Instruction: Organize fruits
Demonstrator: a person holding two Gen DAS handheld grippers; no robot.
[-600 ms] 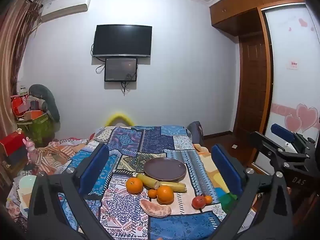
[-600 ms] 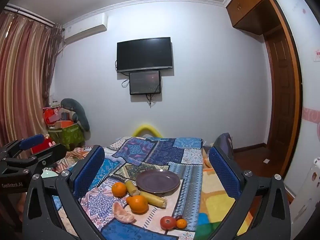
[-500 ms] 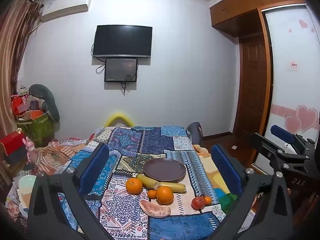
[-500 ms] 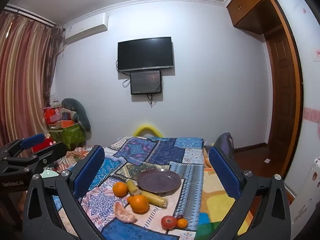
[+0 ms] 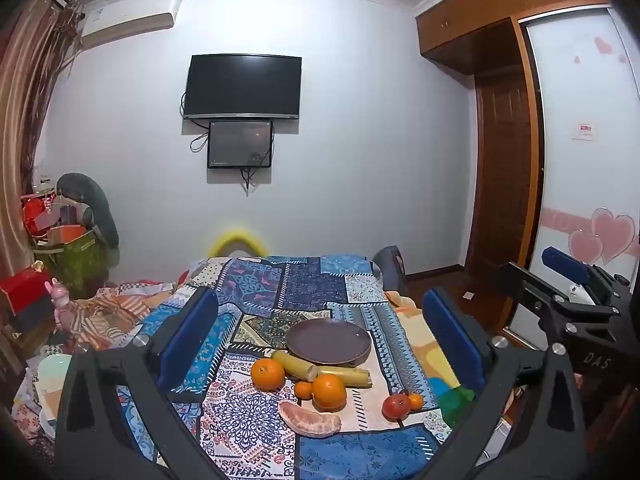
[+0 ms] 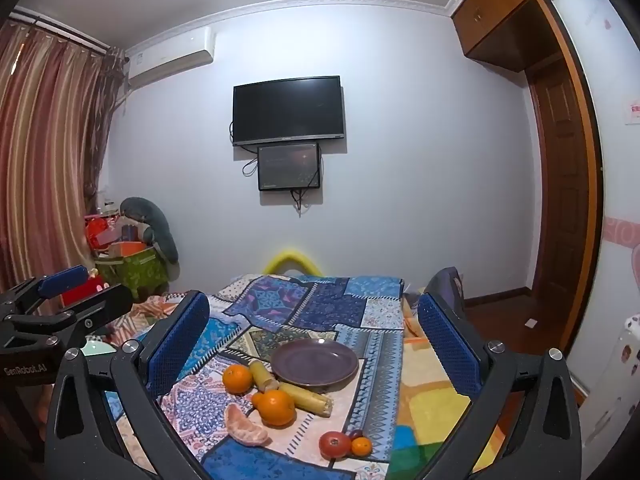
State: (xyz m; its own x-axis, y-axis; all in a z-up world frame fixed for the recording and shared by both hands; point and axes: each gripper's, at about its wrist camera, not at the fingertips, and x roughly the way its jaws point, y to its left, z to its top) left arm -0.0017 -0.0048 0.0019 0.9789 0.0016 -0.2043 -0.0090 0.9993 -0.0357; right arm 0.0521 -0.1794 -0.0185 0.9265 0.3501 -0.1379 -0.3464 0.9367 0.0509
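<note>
On a patchwork cloth lies a dark purple plate (image 5: 328, 341) (image 6: 314, 362) with nothing on it. In front of it are two oranges (image 5: 267, 374) (image 5: 329, 391), two yellow stalk pieces (image 5: 294, 364), a small tangerine (image 5: 303, 389), a peeled citrus piece (image 5: 310, 420) (image 6: 244, 430), and a red tomato (image 5: 396, 406) (image 6: 334, 444) beside another small tangerine (image 5: 416, 401). My left gripper (image 5: 320, 312) is open, held well short of the fruit. My right gripper (image 6: 312, 304) is open too, equally far back, with nothing between its fingers.
The patchwork cloth (image 5: 256, 432) covers a bed. Boxes and a plush toy (image 5: 86, 216) crowd the floor on the left. A wooden wardrobe and door (image 5: 504, 184) stand on the right. A yellow foam arch (image 6: 292, 262) rises at the far end, under a wall TV (image 6: 288, 110).
</note>
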